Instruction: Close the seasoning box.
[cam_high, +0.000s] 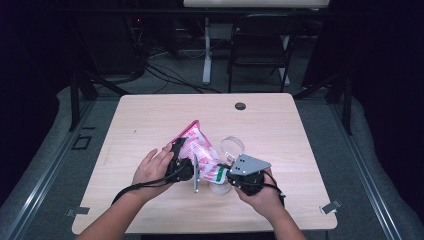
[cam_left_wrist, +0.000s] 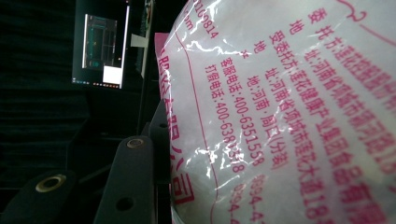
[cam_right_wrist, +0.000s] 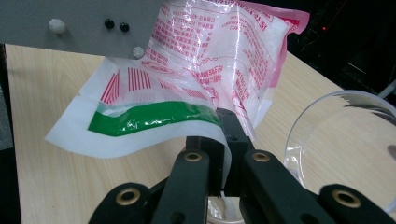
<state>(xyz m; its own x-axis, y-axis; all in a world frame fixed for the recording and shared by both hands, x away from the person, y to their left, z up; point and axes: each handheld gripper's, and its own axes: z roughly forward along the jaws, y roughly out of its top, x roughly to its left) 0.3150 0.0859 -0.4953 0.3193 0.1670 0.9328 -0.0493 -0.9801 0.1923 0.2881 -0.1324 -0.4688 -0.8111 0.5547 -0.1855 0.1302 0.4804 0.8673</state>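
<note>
Left claw (cam_high: 186, 157) grips bag (cam_high: 197, 145) body; right claw (cam_right_wrist: 223, 154) pinched shut on bag's edge. Keep mouth over clear cup (cam_right_wrist: 327, 140), tilt slowly.

Both my forearms come in from the near edge, angled inward. My left hand (cam_high: 152, 167) wraps my left gripper (cam_high: 186, 150), its jaws standing partly apart and clamped. My right hand (cam_high: 260, 192) grips my right gripper (cam_right_wrist: 219, 140), jaws pinched tight together, pointing toward the left one.

Bag (cam_high: 197, 147) left — cup (cam_high: 233, 146) right
</note>
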